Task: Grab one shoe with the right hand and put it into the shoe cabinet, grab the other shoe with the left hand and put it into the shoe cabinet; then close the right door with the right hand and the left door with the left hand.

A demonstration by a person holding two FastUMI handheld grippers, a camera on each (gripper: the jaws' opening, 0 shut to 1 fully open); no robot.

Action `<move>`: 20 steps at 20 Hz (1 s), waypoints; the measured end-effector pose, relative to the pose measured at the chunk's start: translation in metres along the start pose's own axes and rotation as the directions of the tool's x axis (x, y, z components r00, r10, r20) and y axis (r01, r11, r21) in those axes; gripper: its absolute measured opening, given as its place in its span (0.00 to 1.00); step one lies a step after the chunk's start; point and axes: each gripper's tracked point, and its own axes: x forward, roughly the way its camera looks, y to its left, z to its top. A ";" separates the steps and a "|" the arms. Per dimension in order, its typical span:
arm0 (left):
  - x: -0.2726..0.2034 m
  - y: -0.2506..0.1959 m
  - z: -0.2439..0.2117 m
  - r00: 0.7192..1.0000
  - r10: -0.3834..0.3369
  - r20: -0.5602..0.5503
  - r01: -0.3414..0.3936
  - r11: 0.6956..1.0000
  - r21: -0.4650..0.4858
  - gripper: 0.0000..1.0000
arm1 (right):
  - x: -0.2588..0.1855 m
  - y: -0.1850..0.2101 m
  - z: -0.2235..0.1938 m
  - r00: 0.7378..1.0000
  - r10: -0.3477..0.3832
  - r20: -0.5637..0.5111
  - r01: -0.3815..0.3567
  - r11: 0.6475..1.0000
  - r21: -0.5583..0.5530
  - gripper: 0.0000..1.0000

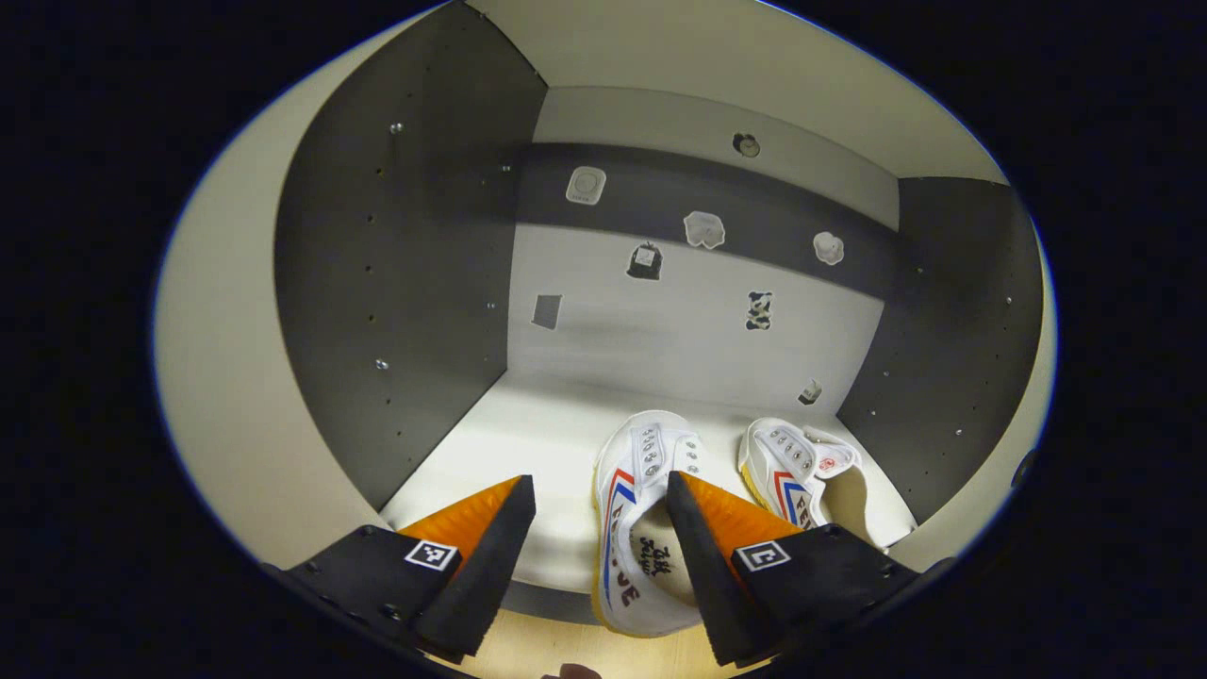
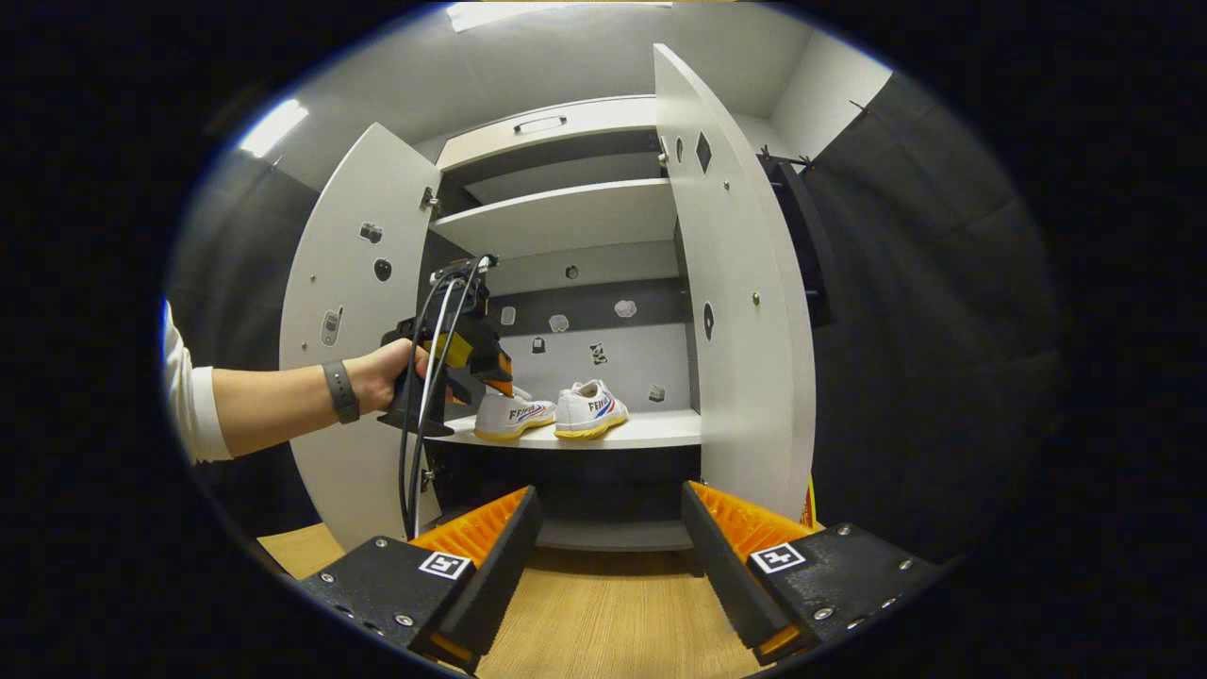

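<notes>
- Your left gripper (image 1: 601,528) is hovering at the front of the shoe cabinet (image 2: 566,123), its jaws released and gripping nothing; the near white sneaker (image 1: 646,509) is lying between its fingers, untouched as far as the left gripper view shows.
- Both sneakers are sitting side by side on the cabinet shelf (image 2: 660,429), the second sneaker (image 1: 797,471) just to the right.
- Your right gripper (image 2: 610,556) is hanging well back over the wooden floor (image 2: 594,622), jaws spread and empty.
- The left door (image 2: 349,311) and right door (image 2: 735,311) are standing open.
- Your left hand (image 2: 391,372) is holding its gripper beside the shelf.
</notes>
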 end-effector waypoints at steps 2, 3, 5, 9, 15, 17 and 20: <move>-0.027 -0.007 0.015 0.996 -0.051 0.074 0.050 0.998 0.026 0.92 | 0.003 0.003 0.001 1.000 0.008 0.001 -0.008 1.000 -0.001 0.92; -0.043 -0.010 0.020 0.991 -0.079 0.110 0.075 0.996 0.042 0.92 | 0.005 0.003 0.003 1.000 0.009 0.004 -0.009 1.000 -0.004 0.92; -0.075 -0.012 0.027 0.976 -0.119 0.182 0.106 0.991 0.077 0.93 | 0.010 0.007 0.006 1.000 0.017 0.012 -0.017 1.000 -0.006 0.92; -0.135 0.001 0.023 0.942 -0.124 0.311 0.098 0.990 0.098 0.92 | 0.009 0.012 0.011 0.999 0.033 0.021 -0.033 0.999 -0.004 0.92; -0.210 0.024 -0.019 0.904 -0.089 0.419 0.053 0.994 0.096 0.99 | 0.012 0.016 0.019 0.999 0.040 0.027 -0.039 0.999 -0.006 0.92; -0.226 0.026 -0.043 0.905 -0.085 0.416 0.058 0.995 0.077 0.97 | 0.010 0.016 0.020 0.999 0.034 0.033 -0.033 0.999 -0.010 0.92; -0.236 0.029 -0.084 0.914 -0.097 0.394 0.087 0.995 0.043 0.97 | 0.007 0.019 0.017 0.999 0.029 0.028 -0.029 1.000 -0.009 0.92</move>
